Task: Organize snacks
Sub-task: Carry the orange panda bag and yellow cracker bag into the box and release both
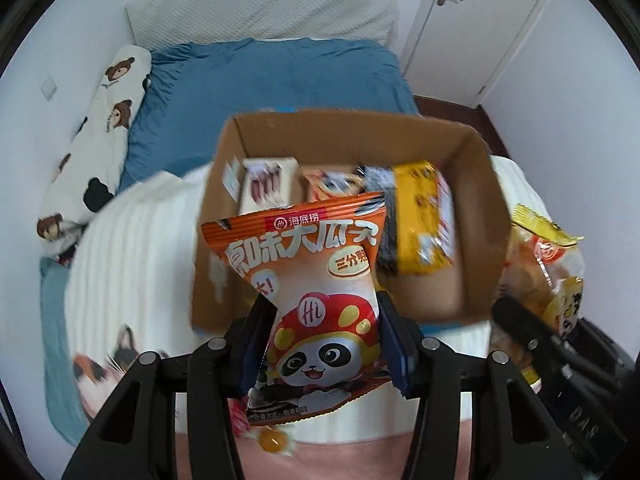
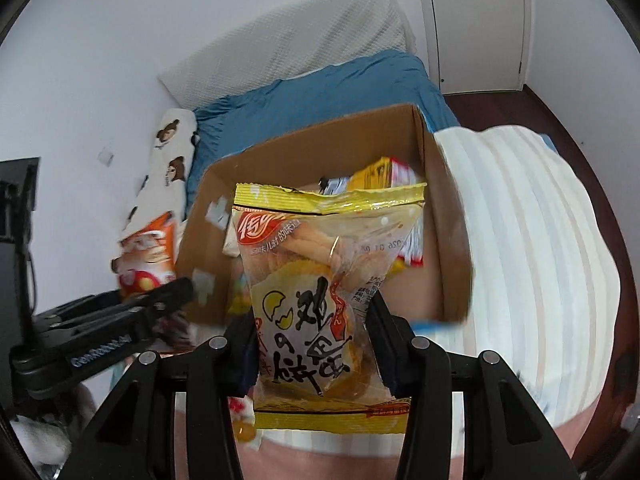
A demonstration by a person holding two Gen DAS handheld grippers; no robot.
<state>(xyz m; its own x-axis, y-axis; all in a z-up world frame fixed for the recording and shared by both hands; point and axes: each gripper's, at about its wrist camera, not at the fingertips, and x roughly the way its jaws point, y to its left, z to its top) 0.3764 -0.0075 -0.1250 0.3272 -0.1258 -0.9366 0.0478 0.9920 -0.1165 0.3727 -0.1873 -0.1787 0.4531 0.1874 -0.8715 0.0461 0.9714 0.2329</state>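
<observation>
My left gripper [image 1: 326,316] is shut on an orange snack packet with a panda [image 1: 308,280], held up in front of an open cardboard box [image 1: 486,216]. Several snack packets [image 1: 424,220] lie inside the box. My right gripper [image 2: 314,320] is shut on a yellow-trimmed clear biscuit bag [image 2: 320,272], also held above the near side of the cardboard box [image 2: 448,216]. In the left wrist view the biscuit bag [image 1: 540,264] and right gripper [image 1: 520,324] show at the right. In the right wrist view the orange packet [image 2: 148,256] and left gripper [image 2: 176,288] show at the left.
The box rests on a white ribbed blanket [image 1: 132,256] on a bed with a blue sheet [image 1: 272,80]. A bear-print pillow [image 1: 96,140] lies along the left wall. A small loose wrapper [image 1: 272,440] lies below the grippers. A white door [image 2: 476,20] stands at the back right.
</observation>
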